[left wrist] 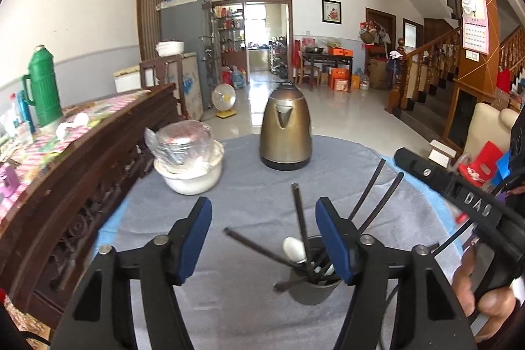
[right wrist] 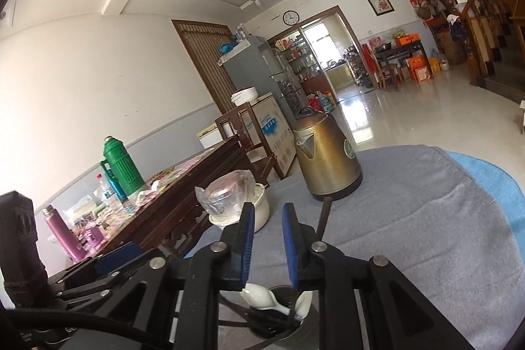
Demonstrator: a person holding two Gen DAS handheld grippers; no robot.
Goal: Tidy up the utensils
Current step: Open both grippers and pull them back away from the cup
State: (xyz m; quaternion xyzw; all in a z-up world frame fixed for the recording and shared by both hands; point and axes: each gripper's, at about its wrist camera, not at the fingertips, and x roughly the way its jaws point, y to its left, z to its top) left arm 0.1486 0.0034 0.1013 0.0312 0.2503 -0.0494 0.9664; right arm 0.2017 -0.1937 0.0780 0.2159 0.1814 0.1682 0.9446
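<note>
A dark grey cup [left wrist: 313, 291] stands on the grey cloth and holds several black chopsticks [left wrist: 300, 228] and white spoons [left wrist: 294, 248]. My left gripper [left wrist: 262, 238] is open and empty, with the cup just behind its right finger. In the right wrist view the same cup [right wrist: 282, 330] sits low between the arms, with white spoons [right wrist: 262, 297] and a chopstick [right wrist: 323, 217] in it. My right gripper [right wrist: 267, 241] is open and empty above the cup. The right gripper's body [left wrist: 459, 189] shows at the right of the left wrist view.
A bronze electric kettle [left wrist: 285, 130] stands at the far side of the round table [left wrist: 229, 300]. A white bowl with a plastic-wrapped glass lid [left wrist: 187, 156] is at the left. A dark wooden sideboard [left wrist: 82, 159] with a green thermos [left wrist: 42, 87] runs along the left.
</note>
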